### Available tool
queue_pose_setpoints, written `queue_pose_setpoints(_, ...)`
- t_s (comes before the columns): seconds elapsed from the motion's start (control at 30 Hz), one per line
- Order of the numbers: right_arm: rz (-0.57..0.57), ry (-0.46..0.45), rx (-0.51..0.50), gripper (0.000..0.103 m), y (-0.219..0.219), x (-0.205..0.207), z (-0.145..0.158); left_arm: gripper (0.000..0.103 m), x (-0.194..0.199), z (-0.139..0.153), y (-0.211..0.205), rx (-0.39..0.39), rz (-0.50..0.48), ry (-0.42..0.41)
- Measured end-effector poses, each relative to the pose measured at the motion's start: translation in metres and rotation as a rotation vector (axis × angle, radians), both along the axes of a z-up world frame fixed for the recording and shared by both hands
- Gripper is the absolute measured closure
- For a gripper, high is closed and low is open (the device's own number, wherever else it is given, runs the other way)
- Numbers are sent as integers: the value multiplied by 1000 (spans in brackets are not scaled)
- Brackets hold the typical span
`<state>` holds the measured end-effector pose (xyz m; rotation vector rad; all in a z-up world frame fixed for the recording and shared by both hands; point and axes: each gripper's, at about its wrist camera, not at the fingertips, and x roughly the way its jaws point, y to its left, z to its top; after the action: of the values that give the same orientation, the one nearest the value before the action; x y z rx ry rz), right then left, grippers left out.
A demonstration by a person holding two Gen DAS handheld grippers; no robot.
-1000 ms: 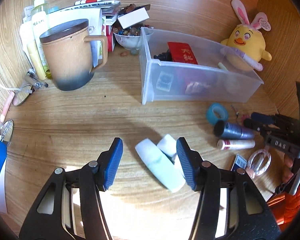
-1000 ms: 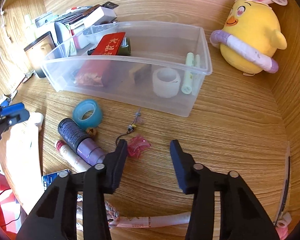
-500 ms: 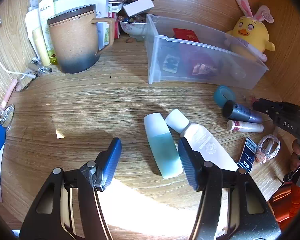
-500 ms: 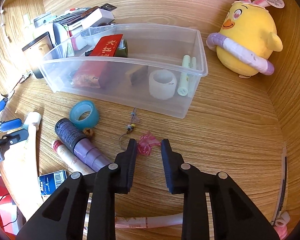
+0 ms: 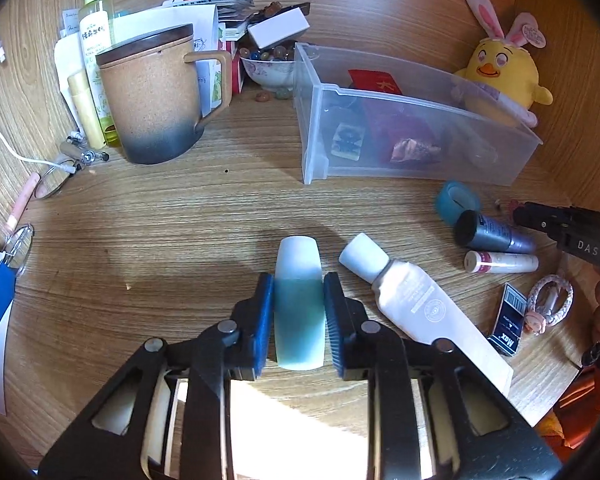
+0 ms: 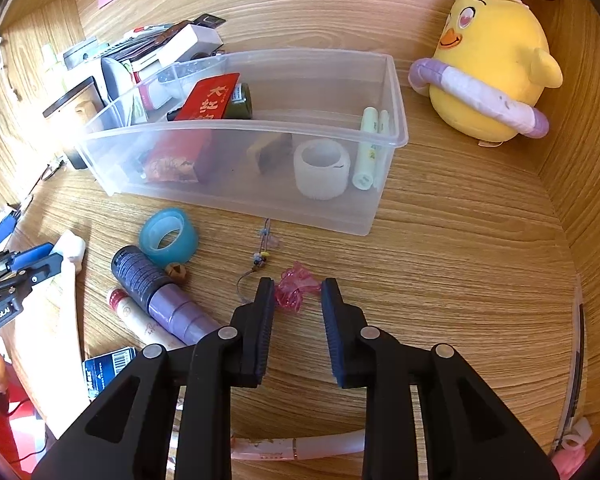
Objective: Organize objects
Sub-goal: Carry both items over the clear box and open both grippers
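Note:
A white-capped bottle of blue liquid (image 5: 299,264) lies on the wooden desk, and my left gripper (image 5: 298,284) is closing on it, both blue pads against its sides. In the right wrist view a small pink charm (image 6: 294,292) on a beaded string lies at the tips of my right gripper (image 6: 296,286). Its jaws are closing, and the pads meet the charm on both sides. The clear plastic bin (image 6: 260,200) stands just beyond and holds a red packet, a white tape roll and several small items.
A white tube (image 5: 416,304) lies right of the bottle. A blue tape roll (image 6: 168,236), a dark purple bottle (image 6: 152,284) and a lip balm lie between the grippers. A lidded mug (image 5: 152,96) stands back left, a yellow plush chick (image 6: 492,68) back right.
My left gripper went from wide open to closed on the blue bottle. The right jaws narrowed around the pink charm. Neither hand shifted much.

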<state>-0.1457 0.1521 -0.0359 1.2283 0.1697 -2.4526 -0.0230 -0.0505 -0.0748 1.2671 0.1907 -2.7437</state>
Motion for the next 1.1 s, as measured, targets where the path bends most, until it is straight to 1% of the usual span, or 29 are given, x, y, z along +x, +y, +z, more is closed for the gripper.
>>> queue_pose_setpoints(0.1, -13, 16, 5, 84, 1, 1, 2, 78, 1, 0, -4, 2, 17, 1)
queue_pose_setpoints(0.13, -16, 23, 2, 89, 1, 2, 3, 78, 2, 1, -5, 6, 20, 2)
queue_pose_setpoints(0.2, -21, 39, -12, 93, 4, 5, 9, 78, 2, 3, -9, 23, 27, 10)
queue_pose_setpoints(0.33, -23, 73, 8, 93, 6, 8, 17, 78, 5, 15, -10, 23, 34, 45)
queue_pose_setpoints(0.4, -15, 64, 15, 93, 6, 9, 18, 78, 5, 22, -9, 24, 31, 66)
queue_pose_setpoints(0.5, 1, 44, 26, 91, 4, 8, 15, 78, 4, 31, -7, 24, 25, 93)
queue_pose_setpoints(0.57, 4, 36, 37, 84, 3, 7, 11, 78, 3, 37, -5, 31, 18, 111)
queue_pose_setpoints(0.6, 5, 32, 44, 77, 1, 6, 10, 78, 2, 39, -4, 34, 15, 120)
queue_pose_setpoints(0.63, 7, 32, 52, 74, -1, 5, 8, 78, 1, 42, -3, 36, 11, 128)
queue_pose_setpoints(0.8, 23, 23, 102, 73, -9, -2, 0, 78, -8, 53, 4, 35, -13, 155)
queue_pose_setpoints(0.87, 26, 24, 100, 73, -10, -5, -2, 78, -10, 57, 7, 30, -22, 166)
queue_pose_setpoints(0.93, 33, 21, 98, 78, -10, -6, -2, 78, -16, 61, 10, 20, -33, 177)
queue_pose_setpoints(1.1, 30, 33, 79, 78, -9, -2, -1, 78, -30, 72, 17, 10, -56, 195)
